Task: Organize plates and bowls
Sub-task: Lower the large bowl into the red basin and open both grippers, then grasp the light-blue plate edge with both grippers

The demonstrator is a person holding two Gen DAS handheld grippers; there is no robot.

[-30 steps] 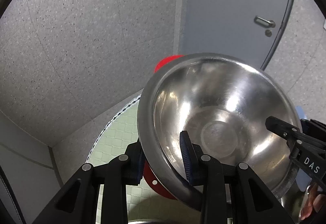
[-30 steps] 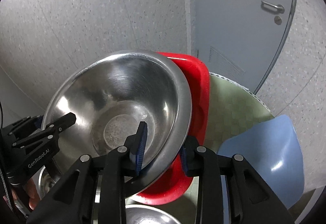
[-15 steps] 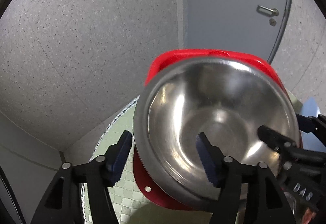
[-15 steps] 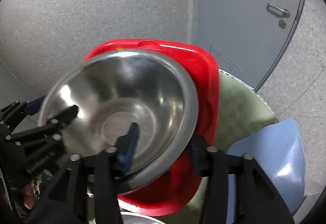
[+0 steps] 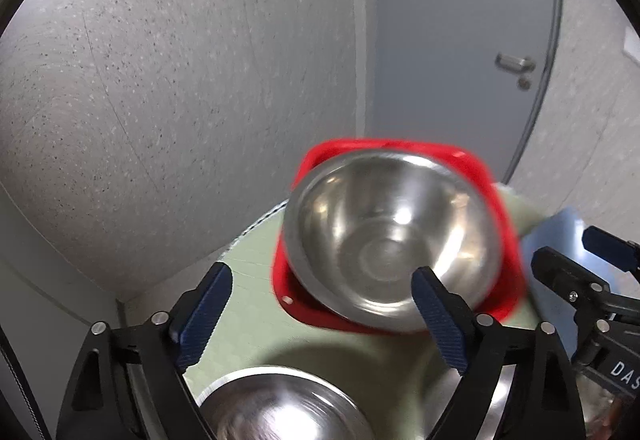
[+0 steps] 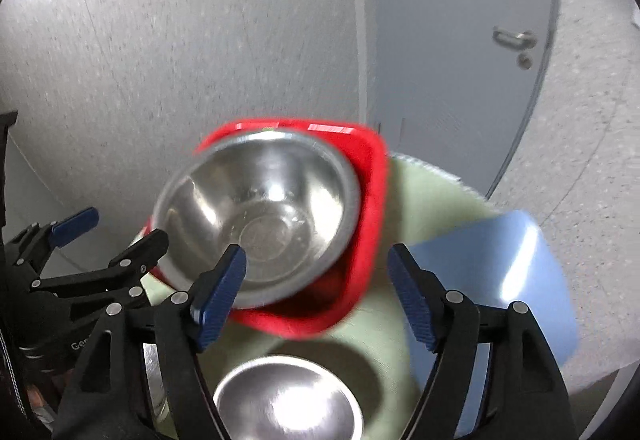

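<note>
Two grippers, left gripper point(image 5: 320, 312) and right gripper point(image 6: 316, 292), are opening with nothing between their jaws, the large steel bowl point(image 5: 390, 240) sits released in the far red plate point(image 5: 502, 200), so the near smaller bowl point(image 6: 286, 400) looks next.

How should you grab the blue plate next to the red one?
Best guess: take the blue plate by its thin edge, at the side nearest the right gripper, one finger above and one below. It lies flat on the green mat with that side apparently sticking out past the mat, so a finger could slip underneath. The jaws are opening, nothing between them.
</note>
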